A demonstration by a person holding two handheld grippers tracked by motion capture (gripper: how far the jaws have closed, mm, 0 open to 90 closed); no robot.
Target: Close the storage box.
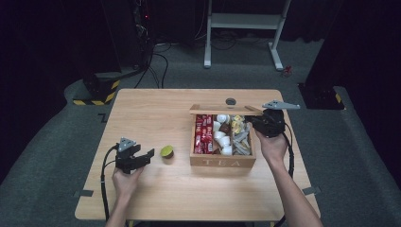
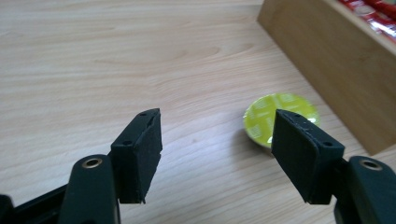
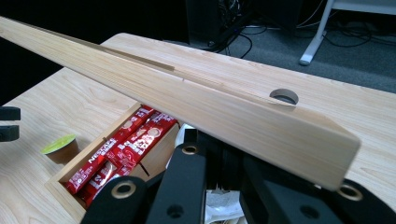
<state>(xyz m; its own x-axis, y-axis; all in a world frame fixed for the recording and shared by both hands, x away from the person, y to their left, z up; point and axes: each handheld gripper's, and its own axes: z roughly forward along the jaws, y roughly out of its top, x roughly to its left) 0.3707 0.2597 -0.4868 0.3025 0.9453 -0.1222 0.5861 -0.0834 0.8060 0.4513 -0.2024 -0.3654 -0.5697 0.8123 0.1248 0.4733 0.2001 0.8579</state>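
Left gripper point(image 1: 150, 154): held low over the table point(image 1: 156, 109) at near left, jaws spread wide and holding nothing; green-lidded capsule point(image 1: 166, 151) standing on the table just to its right, ahead of the jaw tips and apart from them, between the gripper and the wooden tea box point(image 1: 222, 161). Right gripper point(image 1: 255, 120): at the far right corner of the box, jaws seemingly closed on the edge of the raised lid point(image 3: 224, 116), though the lid hides the pads. Box contents: red sachets point(image 1: 203, 135) at left, white capsules point(image 1: 222, 137) in the middle.

One green capsule point(image 1: 166, 151), one tea box point(image 1: 222, 161), two hand-held grippers point(image 1: 145, 158) point(image 1: 252, 121).
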